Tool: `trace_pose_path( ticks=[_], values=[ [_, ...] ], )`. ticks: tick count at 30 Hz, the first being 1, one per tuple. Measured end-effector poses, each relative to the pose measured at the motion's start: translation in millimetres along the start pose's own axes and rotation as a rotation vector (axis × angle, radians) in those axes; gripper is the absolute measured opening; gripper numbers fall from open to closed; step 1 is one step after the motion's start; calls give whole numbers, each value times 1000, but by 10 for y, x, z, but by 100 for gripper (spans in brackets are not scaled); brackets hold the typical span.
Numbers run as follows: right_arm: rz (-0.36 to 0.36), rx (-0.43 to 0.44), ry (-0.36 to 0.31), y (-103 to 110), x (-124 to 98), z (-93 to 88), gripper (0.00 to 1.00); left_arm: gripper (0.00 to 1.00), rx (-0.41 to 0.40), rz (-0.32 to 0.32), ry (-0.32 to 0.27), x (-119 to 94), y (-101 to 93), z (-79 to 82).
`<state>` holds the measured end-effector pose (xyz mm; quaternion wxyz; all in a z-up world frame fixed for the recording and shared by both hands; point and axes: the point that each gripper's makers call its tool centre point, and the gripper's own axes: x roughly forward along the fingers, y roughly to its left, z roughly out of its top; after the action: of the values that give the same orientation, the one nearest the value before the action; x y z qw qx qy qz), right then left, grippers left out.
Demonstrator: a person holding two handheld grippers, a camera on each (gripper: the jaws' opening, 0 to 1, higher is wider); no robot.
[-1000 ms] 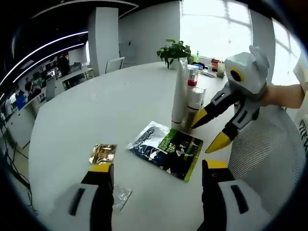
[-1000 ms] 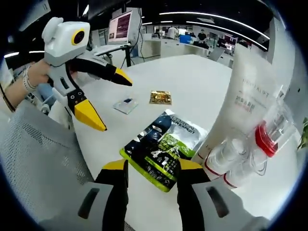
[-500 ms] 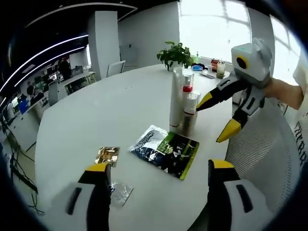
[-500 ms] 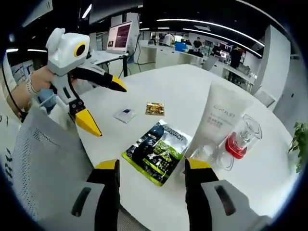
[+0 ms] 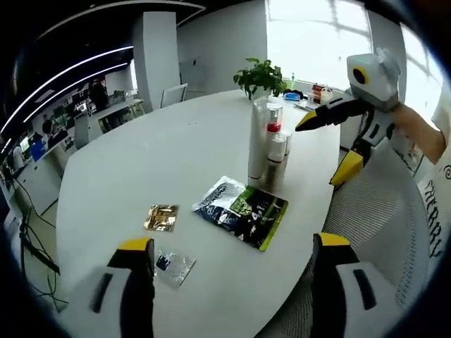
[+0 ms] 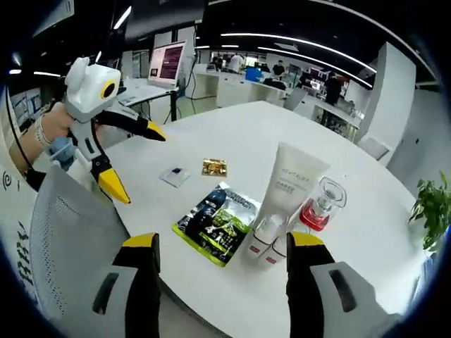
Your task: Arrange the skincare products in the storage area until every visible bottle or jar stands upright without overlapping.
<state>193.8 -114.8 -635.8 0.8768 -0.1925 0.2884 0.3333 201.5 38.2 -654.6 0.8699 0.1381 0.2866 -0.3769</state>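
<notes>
A tall white tube (image 5: 257, 144) (image 6: 289, 183) stands upright on the round white table (image 5: 176, 148). Close against it stand a clear bottle with a red part (image 5: 273, 127) (image 6: 317, 208) and small white bottles (image 5: 276, 155) (image 6: 264, 236). A dark and green packet (image 5: 243, 211) (image 6: 215, 222) lies flat before them. My left gripper (image 5: 232, 243) (image 6: 134, 162) is open and held back from the table. My right gripper (image 6: 224, 241) (image 5: 325, 146) is open too, in the air to one side of the bottles, touching nothing.
A gold sachet (image 5: 162, 217) (image 6: 213, 167) and a small clear sachet (image 5: 173, 262) (image 6: 175, 176) lie flat on the table. A grey mesh chair back (image 5: 366, 218) (image 6: 70, 239) stands at the table's near edge. A potted plant (image 5: 264, 74) sits at the far side.
Both views have pulled back from the table, so the bottles and packet look smaller. The right gripper has drawn away from the bottle cluster. The objects themselves have not moved.
</notes>
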Motion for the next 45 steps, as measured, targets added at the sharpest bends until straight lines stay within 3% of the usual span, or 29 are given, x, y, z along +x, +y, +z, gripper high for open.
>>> trace_pose_path(
  ticks=[6,17,22,27,38,45],
  values=[
    [-16,11,8,-41,-60,-33,82,99,8,1,10,-56,-41,-9],
    [-38,6,20,-100,-122,-60,95,99,11,23,6,-179,-57,58],
    [-64,-13,40,-163,-139,-109,97,99,7,30,4,-202,-32,70],
    [-54,4,15,-152,-170,-60,99,99,11,25,16,-220,-42,42],
    [-8,-11,10,-57,-138,-21,99,99,-13,26,-14,-272,-44,114],
    [-6,-15,-22,-55,-110,46,100,99,-5,30,8,-286,-41,51]
  ],
)
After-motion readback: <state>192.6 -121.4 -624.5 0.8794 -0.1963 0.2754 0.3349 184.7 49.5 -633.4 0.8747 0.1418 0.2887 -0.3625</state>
